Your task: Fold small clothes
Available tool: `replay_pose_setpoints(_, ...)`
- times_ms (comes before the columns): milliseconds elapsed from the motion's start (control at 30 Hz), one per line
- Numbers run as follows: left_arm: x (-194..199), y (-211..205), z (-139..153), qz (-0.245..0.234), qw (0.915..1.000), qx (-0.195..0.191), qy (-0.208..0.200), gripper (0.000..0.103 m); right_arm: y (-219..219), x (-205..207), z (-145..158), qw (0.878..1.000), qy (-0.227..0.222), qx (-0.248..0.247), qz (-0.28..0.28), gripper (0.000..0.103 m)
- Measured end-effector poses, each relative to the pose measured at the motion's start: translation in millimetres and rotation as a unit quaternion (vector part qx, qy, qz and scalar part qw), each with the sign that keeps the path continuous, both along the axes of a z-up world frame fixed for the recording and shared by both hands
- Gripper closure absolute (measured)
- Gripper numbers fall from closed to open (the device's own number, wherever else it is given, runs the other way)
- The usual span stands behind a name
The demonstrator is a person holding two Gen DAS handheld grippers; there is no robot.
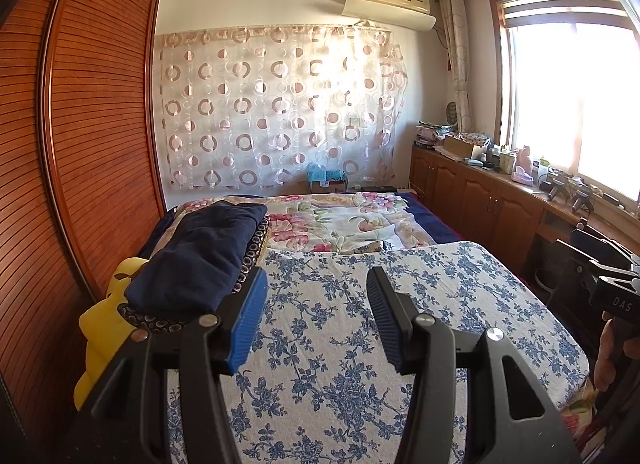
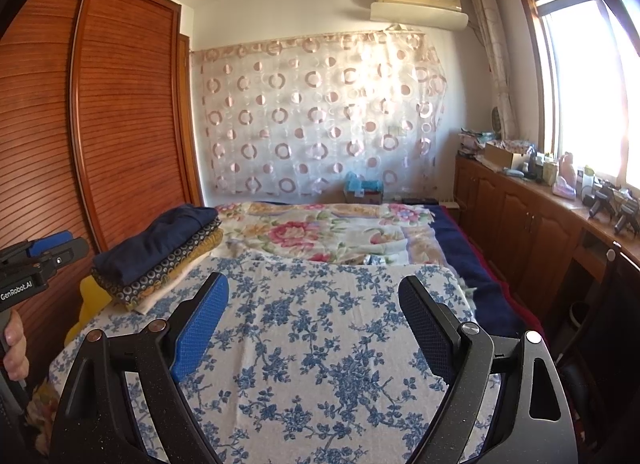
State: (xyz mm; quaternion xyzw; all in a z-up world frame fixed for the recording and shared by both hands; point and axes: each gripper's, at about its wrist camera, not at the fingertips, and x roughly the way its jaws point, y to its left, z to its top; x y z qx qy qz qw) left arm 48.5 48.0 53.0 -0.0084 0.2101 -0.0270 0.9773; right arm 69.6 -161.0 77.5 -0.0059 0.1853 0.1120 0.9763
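1. Blue-and-white floral cloth (image 1: pixel 400 344) covers the near part of the bed; its near edge is cut off by the frame in both views.
2. The left gripper (image 1: pixel 316 316) hovers above this cloth, its blue-padded fingers (image 1: pixel 248 324) spread wide with nothing between them. Its left finger overlaps the near end of the stack, so contact there cannot be judged.
3. The right gripper (image 2: pixel 314 328) hangs over the same cloth, likewise wide apart and holding nothing.
4. The folded clothes (image 2: pixel 160 256) sit stacked at the far left corner of the floral cloth, beside the wooden wardrobe (image 2: pixel 120 103). A navy garment (image 1: pixel 200 256) lies on top; only the edges of the patterned layers beneath show, so their kind cannot be made out.
5. A yellow item (image 1: pixel 104 324) lies left of the stack, mostly hidden by it.
6. Small objects on the right-hand cabinet top (image 2: pixel 560 199) are too washed out by window glare to identify.
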Motion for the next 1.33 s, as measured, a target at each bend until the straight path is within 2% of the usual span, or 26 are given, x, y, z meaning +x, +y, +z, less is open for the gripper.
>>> replay_pose_setpoints(1333,0.6,-5.2,-2.3,0.0,1.0,0.001,-0.002,0.052,0.3,-0.4,-0.7,1.0,-0.001,0.001,0.0,0.014)
